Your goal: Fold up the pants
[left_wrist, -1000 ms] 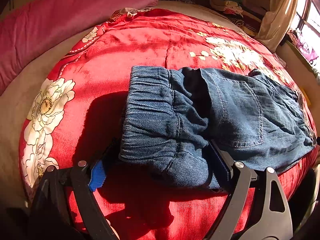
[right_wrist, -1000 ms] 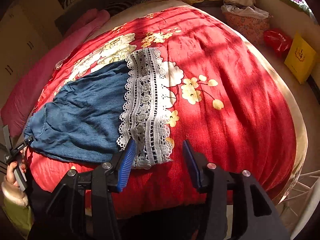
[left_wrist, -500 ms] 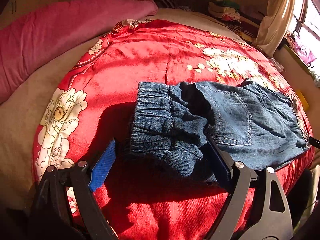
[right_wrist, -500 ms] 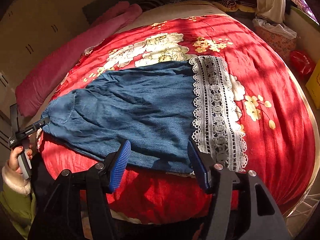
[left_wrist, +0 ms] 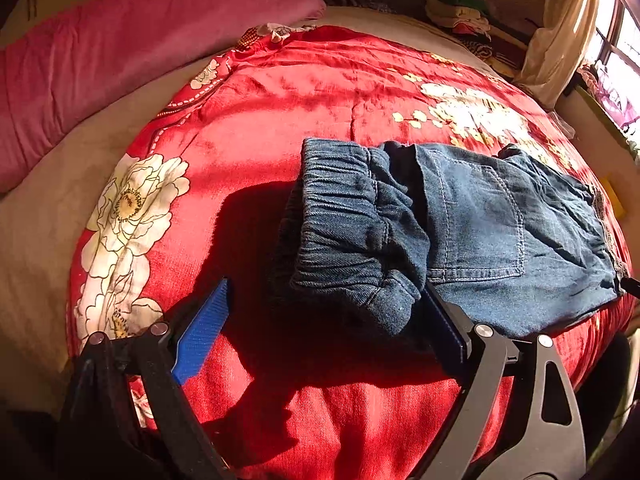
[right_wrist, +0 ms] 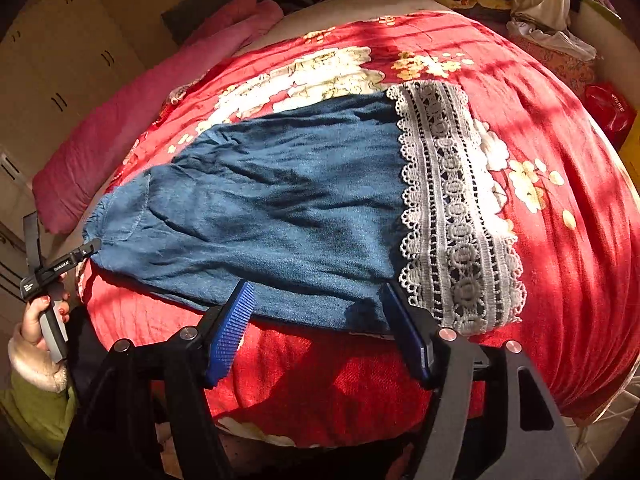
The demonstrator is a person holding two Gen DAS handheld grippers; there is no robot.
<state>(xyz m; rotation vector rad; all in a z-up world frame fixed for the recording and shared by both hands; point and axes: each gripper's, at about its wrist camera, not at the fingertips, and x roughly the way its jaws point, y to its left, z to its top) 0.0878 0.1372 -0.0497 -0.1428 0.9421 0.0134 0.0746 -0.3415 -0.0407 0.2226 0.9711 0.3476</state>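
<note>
Blue denim pants (left_wrist: 472, 224) lie flat on a red floral quilt (left_wrist: 304, 96), legs folded together. The elastic waistband (left_wrist: 344, 216) is at the left end. A white lace hem (right_wrist: 452, 208) is at the right end. My left gripper (left_wrist: 320, 320) is open, its jaws spread just in front of the waistband corner, touching nothing. My right gripper (right_wrist: 320, 328) is open at the near edge of the leg (right_wrist: 288, 208), just left of the lace. The left gripper also shows in the right wrist view (right_wrist: 86, 250) at the waistband end.
A pink pillow roll (left_wrist: 120, 48) lies along the far left of the bed. Clothes are piled (left_wrist: 460, 16) at the back by a curtain and window. A red bag (right_wrist: 608, 108) and a yellow item sit beside the bed on the right.
My left gripper has drawn back from the waistband, which now lies free of its jaws. My right gripper has moved left from the lace hem to the denim leg.
</note>
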